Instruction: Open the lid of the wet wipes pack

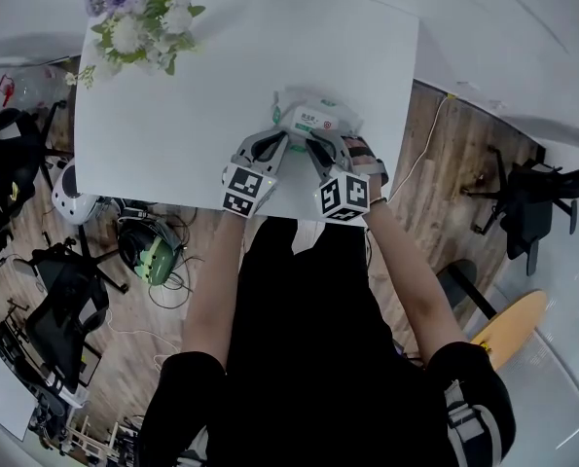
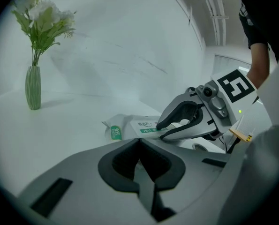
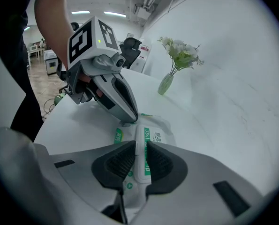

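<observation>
The wet wipes pack (image 1: 313, 117) (image 2: 124, 128) (image 3: 160, 128), white with green print, lies flat near the front edge of the white table (image 1: 172, 115). My left gripper (image 1: 280, 140) (image 2: 139, 140) (image 3: 128, 120) is shut with nothing between its pads. Its tip rests on the pack's left end. My right gripper (image 1: 318, 142) (image 2: 162, 129) (image 3: 138, 146) points down at the pack from the front. Its jaws stand a little apart over the near end of the white lid (image 3: 142, 137), which shows through the gap. I see no pad pressing on the lid, and it lies flat.
A green vase of pale flowers (image 1: 138, 13) (image 2: 33, 90) (image 3: 166, 83) stands at the table's far left corner. The table's front edge runs just under both grippers. On the wooden floor are dark chairs (image 1: 523, 207) to the right and cables and gear (image 1: 148, 251) to the left.
</observation>
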The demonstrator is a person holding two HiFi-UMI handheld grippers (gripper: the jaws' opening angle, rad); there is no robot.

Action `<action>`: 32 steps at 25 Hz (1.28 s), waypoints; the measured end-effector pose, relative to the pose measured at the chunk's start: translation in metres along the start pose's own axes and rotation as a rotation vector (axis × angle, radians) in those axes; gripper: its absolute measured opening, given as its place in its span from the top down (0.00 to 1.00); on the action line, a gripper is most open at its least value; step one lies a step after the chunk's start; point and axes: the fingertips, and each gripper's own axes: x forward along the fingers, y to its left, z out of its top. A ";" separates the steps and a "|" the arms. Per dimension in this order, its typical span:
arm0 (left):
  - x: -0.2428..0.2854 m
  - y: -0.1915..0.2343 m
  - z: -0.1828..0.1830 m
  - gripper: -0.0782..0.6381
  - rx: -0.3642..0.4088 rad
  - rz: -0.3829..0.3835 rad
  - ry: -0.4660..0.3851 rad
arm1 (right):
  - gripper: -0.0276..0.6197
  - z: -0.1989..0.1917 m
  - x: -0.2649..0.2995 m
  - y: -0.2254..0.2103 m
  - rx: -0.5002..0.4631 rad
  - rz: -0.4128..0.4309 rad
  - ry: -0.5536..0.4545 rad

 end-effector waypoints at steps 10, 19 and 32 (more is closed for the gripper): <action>0.000 -0.001 -0.001 0.86 0.029 0.010 -0.002 | 0.86 0.000 -0.001 0.003 0.033 0.029 0.014; 0.001 0.000 -0.001 0.86 0.032 0.013 -0.001 | 0.88 0.003 -0.004 0.001 0.050 0.043 0.003; 0.000 -0.002 -0.001 0.86 0.031 0.017 0.003 | 0.89 0.007 -0.010 -0.002 0.073 0.061 -0.006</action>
